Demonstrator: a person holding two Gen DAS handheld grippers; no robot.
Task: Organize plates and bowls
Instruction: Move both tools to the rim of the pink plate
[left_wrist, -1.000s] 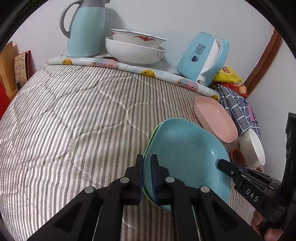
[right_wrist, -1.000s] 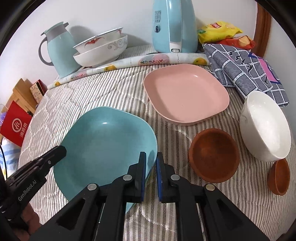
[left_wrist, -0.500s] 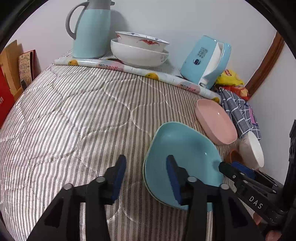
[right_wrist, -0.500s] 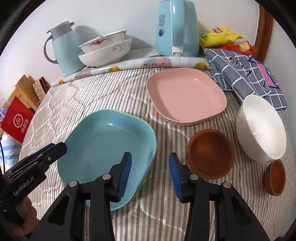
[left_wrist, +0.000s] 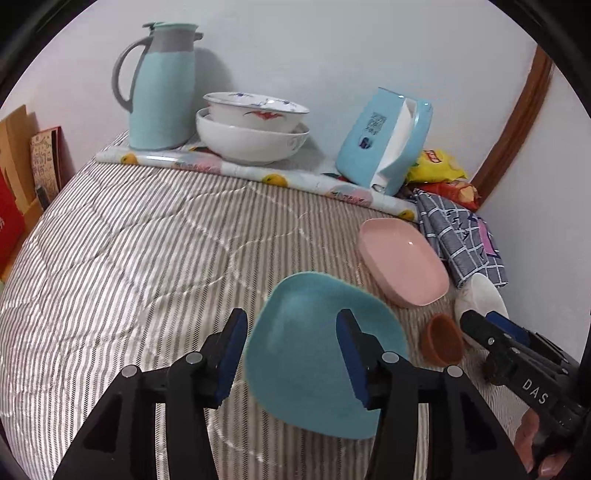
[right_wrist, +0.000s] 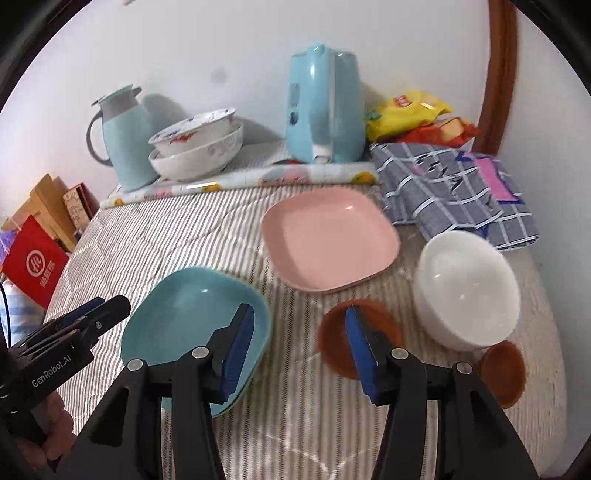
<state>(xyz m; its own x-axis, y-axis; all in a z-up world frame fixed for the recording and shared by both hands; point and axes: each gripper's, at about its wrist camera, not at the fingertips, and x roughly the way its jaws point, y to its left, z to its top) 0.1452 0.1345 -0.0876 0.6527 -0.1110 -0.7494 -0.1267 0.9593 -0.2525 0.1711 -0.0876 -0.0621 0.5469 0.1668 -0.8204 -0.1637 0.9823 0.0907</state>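
1. My left gripper (left_wrist: 291, 354) is nearest in its own view. Its jaws are opening, part spread, pads clear of everything. The teal plate (left_wrist: 325, 354) lies below and between them, untouched, flat on the striped quilt (left_wrist: 147, 251).
2. My right gripper (right_wrist: 295, 347) is likewise opening, part spread, and holds nothing. Its left pad hangs over the near edge of the teal plate (right_wrist: 192, 317); its right pad hangs over the larger brown bowl (right_wrist: 332, 336).
3. In the right wrist view a second rim shows under the teal plate's near edge, so it appears stacked on another plate.
4. The smaller brown bowl (right_wrist: 504, 369) sits at the right, just in front of the white bowl (right_wrist: 467, 288).
5. The pink plate (right_wrist: 328, 240) lies beyond the larger brown bowl, apart from the teal plate.
6. A checked cloth (right_wrist: 454, 188) lies behind the white bowl, with snack packets (right_wrist: 410, 110) beyond it.
7. Farthest, along the wall: a blue kettle (right_wrist: 325, 110), two stacked patterned bowls (right_wrist: 195, 147) and a pale blue jug (right_wrist: 122, 140), behind a rolled printed sheet (right_wrist: 240, 181).
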